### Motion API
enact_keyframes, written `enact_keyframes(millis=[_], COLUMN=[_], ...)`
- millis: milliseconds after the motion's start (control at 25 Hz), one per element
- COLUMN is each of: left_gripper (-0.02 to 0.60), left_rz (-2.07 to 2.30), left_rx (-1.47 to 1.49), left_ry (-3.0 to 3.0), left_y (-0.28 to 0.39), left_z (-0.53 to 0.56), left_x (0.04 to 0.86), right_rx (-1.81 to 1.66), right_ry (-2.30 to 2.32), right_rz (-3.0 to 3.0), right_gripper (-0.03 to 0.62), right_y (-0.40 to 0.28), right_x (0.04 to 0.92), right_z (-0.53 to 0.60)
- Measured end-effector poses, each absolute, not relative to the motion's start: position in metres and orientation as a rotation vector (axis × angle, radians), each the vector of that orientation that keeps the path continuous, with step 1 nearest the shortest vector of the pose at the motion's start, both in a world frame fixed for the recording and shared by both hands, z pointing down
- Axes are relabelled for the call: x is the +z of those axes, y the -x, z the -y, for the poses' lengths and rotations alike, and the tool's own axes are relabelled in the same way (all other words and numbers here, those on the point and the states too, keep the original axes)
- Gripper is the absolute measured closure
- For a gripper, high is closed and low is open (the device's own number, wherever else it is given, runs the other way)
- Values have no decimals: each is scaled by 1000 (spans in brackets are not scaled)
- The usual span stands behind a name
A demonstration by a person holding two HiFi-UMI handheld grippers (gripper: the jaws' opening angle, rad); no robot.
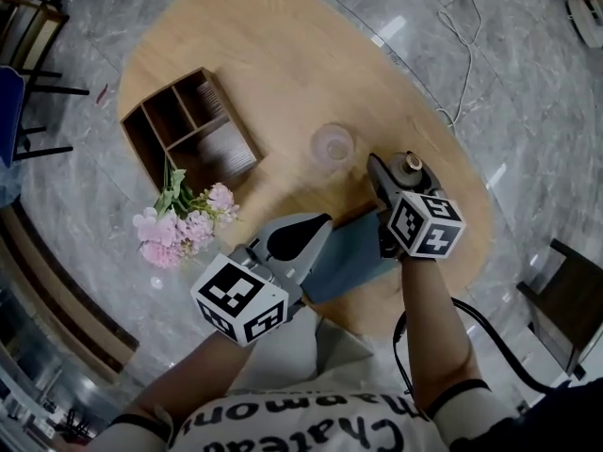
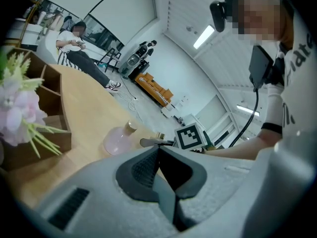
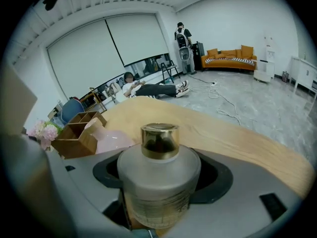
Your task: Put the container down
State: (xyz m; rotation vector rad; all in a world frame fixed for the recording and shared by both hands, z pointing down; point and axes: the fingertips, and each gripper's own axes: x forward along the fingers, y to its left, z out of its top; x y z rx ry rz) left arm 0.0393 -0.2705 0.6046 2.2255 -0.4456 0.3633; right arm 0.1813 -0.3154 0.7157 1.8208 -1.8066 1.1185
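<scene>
Tabletop (image 1: 283,45): light wood, oval, smooth grain, on grey marble-look floor. 1 container (image 3: 158,182): squat round bottle, frosted glass, faint print low on the wall, shiny gold cylindrical cap (image 3: 159,140). 1 pink flask (image 1: 332,146): translucent, bulbous, w/ short tan neck, standing on the table. 1 dark wood organizer (image 1: 188,130): rectangular box w/ dividers, lies well left of the flask in head view. 1 bunch of pink flowers (image 1: 184,224) w/ green stems, lower-left of the flask, touching the organizer's near corner. 2 tongs, grey moulded shells w/ black ribbed pads, each w/ a black-and-white marker cube. Right gripper (image 1: 394,179): clamped on the container, jaws against its sides around the lower body, cap upright above them; container sits just right of the flask, apart from it, over the table's right part. Can't tell if its base touches the wood. Left gripper (image 2: 158,157): jaws pressed together, nothing between, held below-left of the flask toward the near table edge.
</scene>
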Motion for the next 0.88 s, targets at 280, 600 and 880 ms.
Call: enact_keyframes(millis=[280, 600, 880], left_gripper=[568, 568, 568], left_rz=[485, 554, 616], left_rx=[336, 310, 276], left_ry=[-2251, -2267, -2279], left_y=[-33, -18, -7], left_z=[274, 264, 245], left_x=[596, 594, 590], right_rx=[985, 782, 711], right_ry=[-1729, -1634, -1628], right_rz=[1878, 1941, 1977], right_gripper=[249, 249, 249], right_y=[-172, -165, -163], right_x=[715, 716, 716], right_z=[314, 305, 302])
